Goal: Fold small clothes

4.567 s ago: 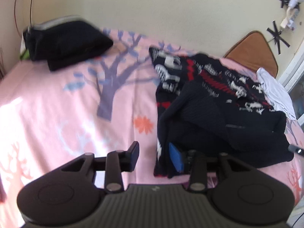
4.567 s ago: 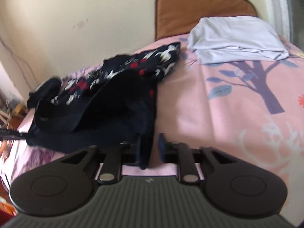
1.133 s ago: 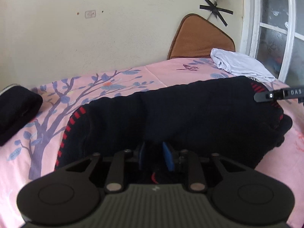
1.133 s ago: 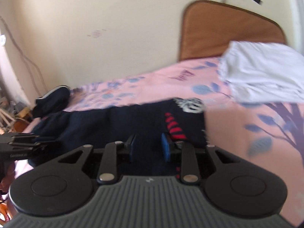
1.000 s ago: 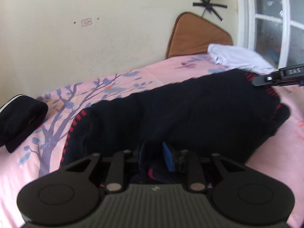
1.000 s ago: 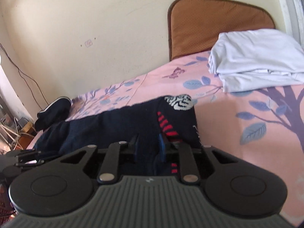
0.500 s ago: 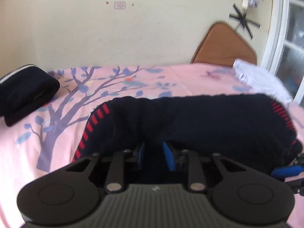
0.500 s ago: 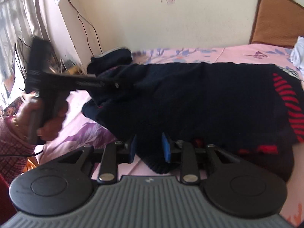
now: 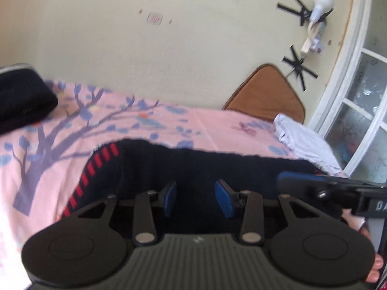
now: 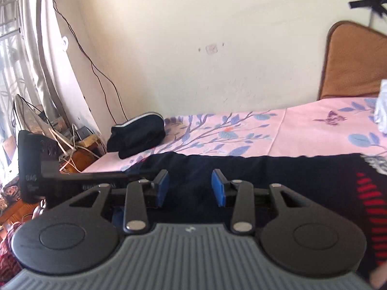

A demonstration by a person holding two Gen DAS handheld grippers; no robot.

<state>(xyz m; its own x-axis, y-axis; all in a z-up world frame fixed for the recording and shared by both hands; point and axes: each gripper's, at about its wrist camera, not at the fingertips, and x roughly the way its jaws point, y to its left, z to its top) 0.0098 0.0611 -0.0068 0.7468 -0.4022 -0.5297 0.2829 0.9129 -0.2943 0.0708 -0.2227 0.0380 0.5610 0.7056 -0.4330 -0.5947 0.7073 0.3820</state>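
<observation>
Dark navy knitted garment with red-striped cuffs (image 9: 217, 166) lies lengthwise left to right across the lower frame on the pink bed (image 9: 72, 145), directly ahead of our left tongs (image 9: 197, 199) and right tongs (image 10: 190, 188), both spreading, pinching nothing.

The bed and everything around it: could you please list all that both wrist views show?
sweater: one, navy with red stripes, spread across the near bed.
folded dark garment: one, black with pale trim, far left bed corner.
white cloth: one, white, far right by the window.
bedsheet: one, pink with a purple tree print.
brown cushion: one, against the wall.
black tape marks: several, on the wall.
cables: several, pale and dark, left of the bed.
left claw: black, blue pads, jaws opening over the sweater, nothing pinched.
right claw: the same, jaws opening over the sweater.
</observation>
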